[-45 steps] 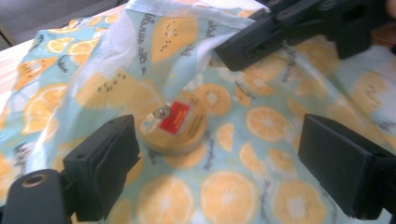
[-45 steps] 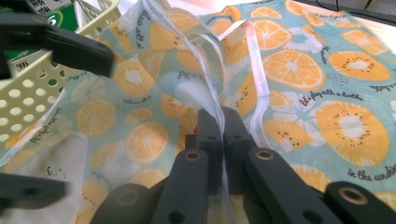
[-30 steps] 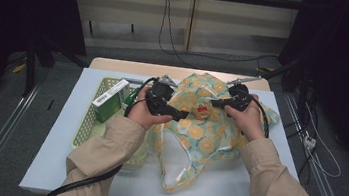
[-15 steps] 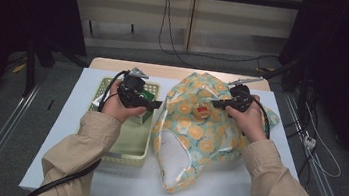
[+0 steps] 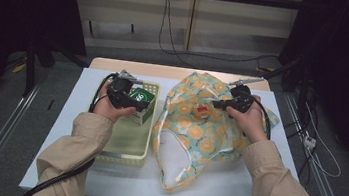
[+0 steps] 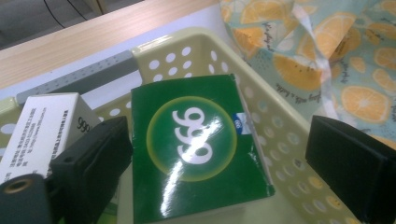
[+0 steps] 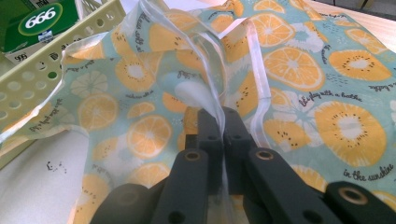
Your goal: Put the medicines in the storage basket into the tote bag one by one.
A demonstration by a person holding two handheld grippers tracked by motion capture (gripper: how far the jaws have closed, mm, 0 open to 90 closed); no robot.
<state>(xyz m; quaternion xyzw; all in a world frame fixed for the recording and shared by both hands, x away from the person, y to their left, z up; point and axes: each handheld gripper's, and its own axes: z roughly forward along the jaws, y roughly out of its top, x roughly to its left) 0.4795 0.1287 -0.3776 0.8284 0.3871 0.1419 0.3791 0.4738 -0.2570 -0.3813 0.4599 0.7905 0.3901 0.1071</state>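
Movement first, seen from the high view: the left gripper (image 5: 134, 104), which a second ago was at the bag (image 5: 208, 132), has swung over to the basket (image 5: 124, 144) and now hovers at the green box (image 5: 142, 103) in its far end. I take that as the start of a pick, the box likely bound for the bag. The right gripper (image 5: 218, 104) has stayed at the bag's top edge.

Left gripper view: its jaws stand wide apart on either side of the green box (image 6: 201, 149), not touching it. The lid reads "999" in white, upside down; a white box (image 6: 39, 133) beside it carries small print I cannot read.

Right gripper view: the jaws are clamped on the bag's clear handle strip (image 7: 219, 107). Printed on the fabric: "in the sunshine".
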